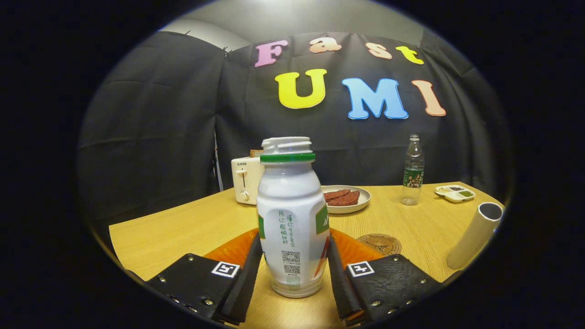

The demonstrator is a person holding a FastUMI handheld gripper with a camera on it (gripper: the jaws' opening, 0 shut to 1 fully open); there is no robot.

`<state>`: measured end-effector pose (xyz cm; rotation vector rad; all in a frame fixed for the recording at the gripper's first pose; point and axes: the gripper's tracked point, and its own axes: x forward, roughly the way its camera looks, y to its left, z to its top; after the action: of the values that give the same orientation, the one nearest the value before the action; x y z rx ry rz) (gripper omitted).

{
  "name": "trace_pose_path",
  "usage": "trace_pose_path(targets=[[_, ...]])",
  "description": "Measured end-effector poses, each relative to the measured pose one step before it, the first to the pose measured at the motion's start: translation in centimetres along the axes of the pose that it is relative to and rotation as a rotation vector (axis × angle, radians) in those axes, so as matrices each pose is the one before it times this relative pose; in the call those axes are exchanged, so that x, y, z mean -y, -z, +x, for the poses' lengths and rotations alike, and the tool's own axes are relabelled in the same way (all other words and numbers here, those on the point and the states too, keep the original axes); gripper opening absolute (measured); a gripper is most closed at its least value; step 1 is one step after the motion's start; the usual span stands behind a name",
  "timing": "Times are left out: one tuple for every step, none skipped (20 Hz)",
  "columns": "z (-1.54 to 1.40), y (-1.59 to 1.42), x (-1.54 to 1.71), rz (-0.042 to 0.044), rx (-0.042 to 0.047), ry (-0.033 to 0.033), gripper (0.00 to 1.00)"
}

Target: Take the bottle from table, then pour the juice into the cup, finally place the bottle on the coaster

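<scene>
A white juice bottle (290, 210) with a green neck ring and no cap stands upright on the wooden table (183, 228). It sits between my gripper's (293, 240) two fingers, and both fingertips touch its lower sides. Its base looks to be resting on the table. A round brown coaster (380, 243) lies just beyond the right finger. Further right, a tall cream cup (475, 235) stands near the table's edge.
Behind the bottle are a white toaster (246, 180) and a plate (361, 203) with dark slices. At the back right stand a clear water bottle (413, 171) and a small divided dish (456, 193). Black cloth walls close the table's far side.
</scene>
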<state>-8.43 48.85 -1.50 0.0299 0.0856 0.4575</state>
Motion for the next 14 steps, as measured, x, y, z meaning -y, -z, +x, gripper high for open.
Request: trace_pose_path(targets=[[-0.009, -0.055, 0.064, 0.00768, -0.00151, 0.00237, 0.71], [-0.029, -0.096, -0.027, 0.00934, 0.00106, 0.00066, 0.71], [-0.082, -0.363, 0.012, 0.00985, 0.00705, 0.00016, 0.71], [-0.197, -0.384, -0.082, 0.01259, 0.01206, -0.00146, 0.71], [-0.211, -0.512, 0.019, 0.01871, 0.01454, -0.00097, 0.71], [-0.067, -0.451, 0.074, 0.02682, 0.01651, -0.00361, 0.71], [-0.05, -0.651, -0.021, 0.0331, 0.01936, -0.00558, 0.71], [-0.177, -0.599, -0.003, 0.03595, 0.02253, -0.00289, 0.71], [-0.267, -0.785, 0.196, 0.04124, 0.02398, -0.00115, 0.71], [-0.309, -0.717, 0.058, 0.04402, 0.02666, -0.00245, 0.71], [-0.244, -0.858, 0.097, 0.04267, 0.02585, -0.00323, 0.71], [-0.188, -0.803, 0.225, 0.04263, 0.02623, 0.00274, 0.71], [-0.171, -0.824, 0.353, 0.04113, 0.02239, 0.00663, 0.71], [-0.132, -0.686, 0.377, 0.0394, 0.0205, 0.008, 0.71]])
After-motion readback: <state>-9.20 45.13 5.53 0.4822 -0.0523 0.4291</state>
